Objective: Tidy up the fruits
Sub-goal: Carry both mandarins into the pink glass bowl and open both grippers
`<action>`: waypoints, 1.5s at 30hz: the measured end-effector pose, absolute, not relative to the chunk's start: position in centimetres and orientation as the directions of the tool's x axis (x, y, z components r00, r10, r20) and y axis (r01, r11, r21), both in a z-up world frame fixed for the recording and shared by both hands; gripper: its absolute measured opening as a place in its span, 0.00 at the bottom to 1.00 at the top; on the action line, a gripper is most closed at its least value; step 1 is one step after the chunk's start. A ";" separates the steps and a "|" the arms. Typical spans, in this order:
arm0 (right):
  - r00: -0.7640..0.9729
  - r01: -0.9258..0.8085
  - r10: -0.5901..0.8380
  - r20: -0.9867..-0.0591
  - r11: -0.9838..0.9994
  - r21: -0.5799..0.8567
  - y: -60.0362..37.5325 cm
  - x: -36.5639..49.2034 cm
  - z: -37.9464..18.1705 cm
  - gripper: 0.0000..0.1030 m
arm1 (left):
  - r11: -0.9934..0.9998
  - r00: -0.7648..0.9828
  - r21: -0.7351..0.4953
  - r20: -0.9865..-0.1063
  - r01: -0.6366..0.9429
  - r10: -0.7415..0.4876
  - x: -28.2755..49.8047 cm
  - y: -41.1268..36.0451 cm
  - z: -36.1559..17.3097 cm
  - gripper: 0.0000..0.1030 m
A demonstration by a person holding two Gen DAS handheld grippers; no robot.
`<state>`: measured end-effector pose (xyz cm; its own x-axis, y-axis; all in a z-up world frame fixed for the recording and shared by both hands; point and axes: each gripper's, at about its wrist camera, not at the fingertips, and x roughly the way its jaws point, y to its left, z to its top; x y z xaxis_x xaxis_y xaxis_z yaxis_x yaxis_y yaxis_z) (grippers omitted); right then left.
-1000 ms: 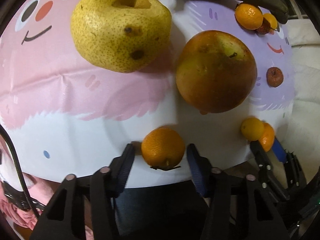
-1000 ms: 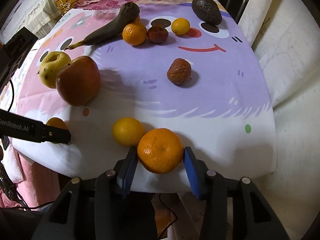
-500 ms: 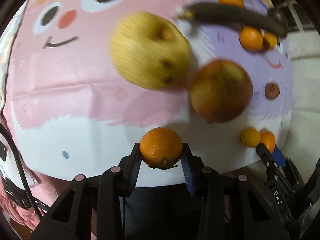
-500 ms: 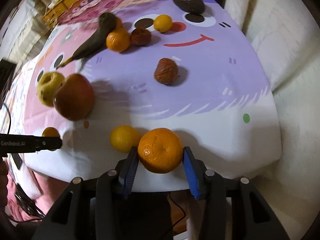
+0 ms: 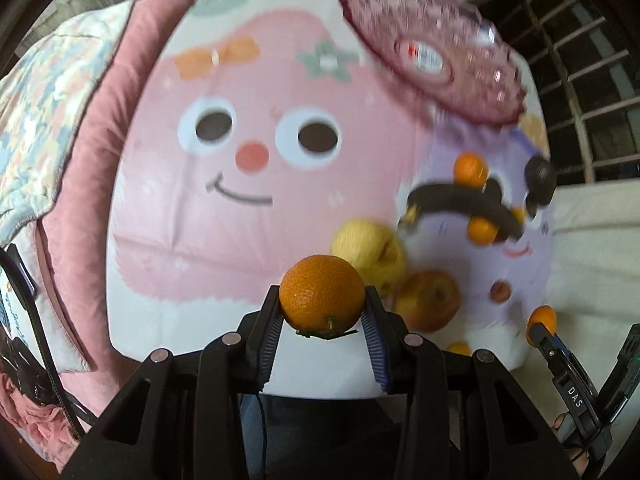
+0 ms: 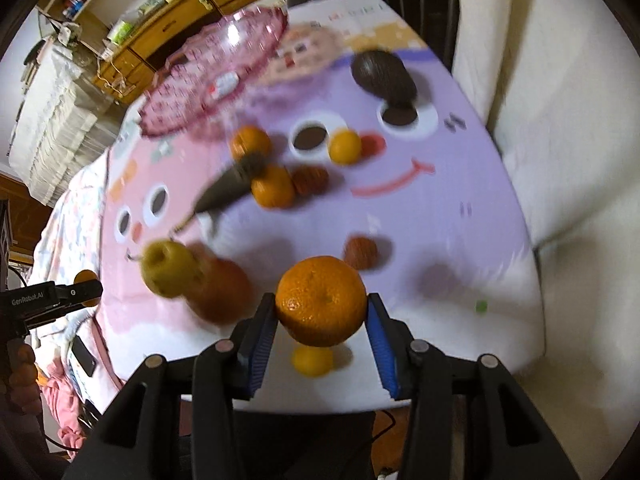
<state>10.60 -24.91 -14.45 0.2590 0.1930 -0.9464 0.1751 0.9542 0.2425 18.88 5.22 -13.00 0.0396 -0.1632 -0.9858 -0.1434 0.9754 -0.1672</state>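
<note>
Table: smooth printed cloth, pink and lilac cartoon faces, creased across the middle; wooden cabinets behind, white cushion on the right.

Dish: pink cut glass, scalloped rim, at the far end; its centre sticker is unreadable.

My left tongs: black, ribbed blue pads, clenched on a small dimpled tangerine, stem downward. Their jaws have just closed on it; a second ago it lay on the cloth between parted pads, now it hangs above the near edge.

My right tongs: clenched on a larger orange, likewise raised since a second ago, when it rested on the cloth. "DAS" shows on one finger.

On the cloth: yellow pear touching a russet apple, blackened banana, dark avocado, further small citrus, blurred.

"GenRobot.AI" is printed on the left tongs.
</note>
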 end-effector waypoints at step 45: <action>0.355 -0.039 0.237 -0.904 0.970 0.239 -15.9 31.3 -14.7 0.45 | 0.925 0.290 -0.361 -0.879 0.115 -0.379 35.6 0.3 -16.6 0.39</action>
